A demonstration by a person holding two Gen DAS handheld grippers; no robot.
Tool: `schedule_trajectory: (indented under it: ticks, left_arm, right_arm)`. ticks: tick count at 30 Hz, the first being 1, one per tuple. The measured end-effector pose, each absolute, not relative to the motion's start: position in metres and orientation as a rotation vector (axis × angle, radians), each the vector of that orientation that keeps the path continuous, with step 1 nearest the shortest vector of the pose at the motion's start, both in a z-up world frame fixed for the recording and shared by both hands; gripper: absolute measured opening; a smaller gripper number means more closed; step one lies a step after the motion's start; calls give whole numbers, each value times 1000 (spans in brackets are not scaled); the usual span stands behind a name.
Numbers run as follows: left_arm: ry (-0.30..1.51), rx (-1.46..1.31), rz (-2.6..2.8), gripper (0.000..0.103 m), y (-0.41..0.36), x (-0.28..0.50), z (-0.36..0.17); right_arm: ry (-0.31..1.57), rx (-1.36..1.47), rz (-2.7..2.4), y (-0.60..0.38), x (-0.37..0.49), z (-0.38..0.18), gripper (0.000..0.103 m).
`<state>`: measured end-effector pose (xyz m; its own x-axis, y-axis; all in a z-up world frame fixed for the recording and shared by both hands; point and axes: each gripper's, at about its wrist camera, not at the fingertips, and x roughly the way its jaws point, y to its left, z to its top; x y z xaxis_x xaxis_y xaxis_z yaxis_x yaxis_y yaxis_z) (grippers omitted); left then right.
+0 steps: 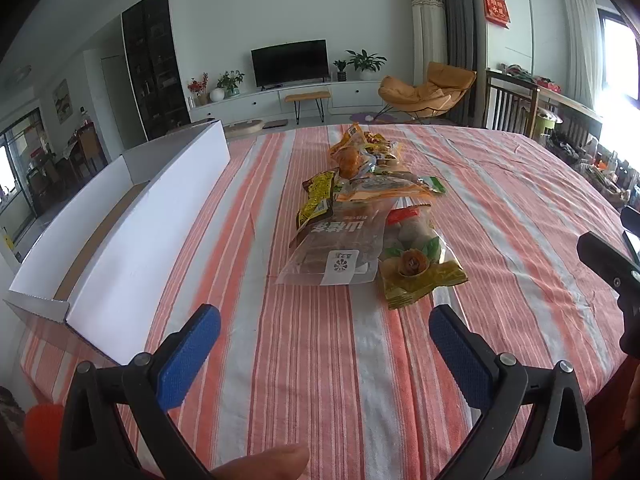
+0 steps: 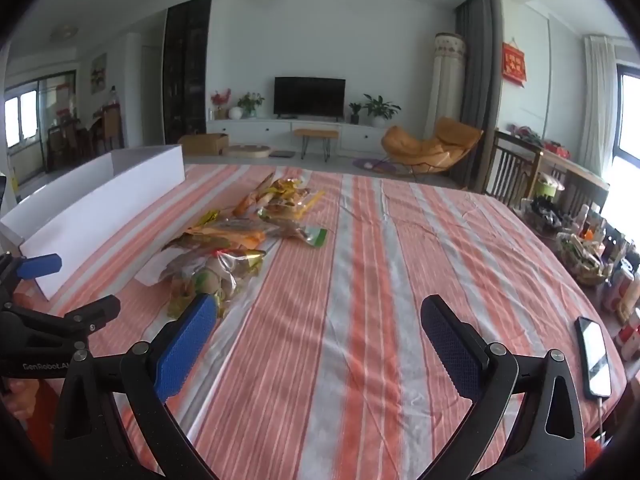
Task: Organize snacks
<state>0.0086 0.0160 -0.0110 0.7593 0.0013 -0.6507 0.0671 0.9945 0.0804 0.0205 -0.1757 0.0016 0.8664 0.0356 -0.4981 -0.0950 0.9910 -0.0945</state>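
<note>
Zero snacks sorted so far: we see the snack pile heaped mid tabletop, the white box just left of it looks empty. Left gripper and right gripper fingers spread wide, holding nothing; all packets left to move

Both grippers spread wide, empty

Left gripper and right gripper tilt downward toward 12 o'clock; a fingertip shows at 6 o'clock.
</note>
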Motion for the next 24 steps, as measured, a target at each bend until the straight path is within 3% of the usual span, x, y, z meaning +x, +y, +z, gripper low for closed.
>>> schedule_trajectory:
  ticks: [24]
  left_arm:
    - [739, 112, -15, 103, 20, 16, -18]
  right_arm:
    - [514, -134, 78, -172, 21, -1, 103]
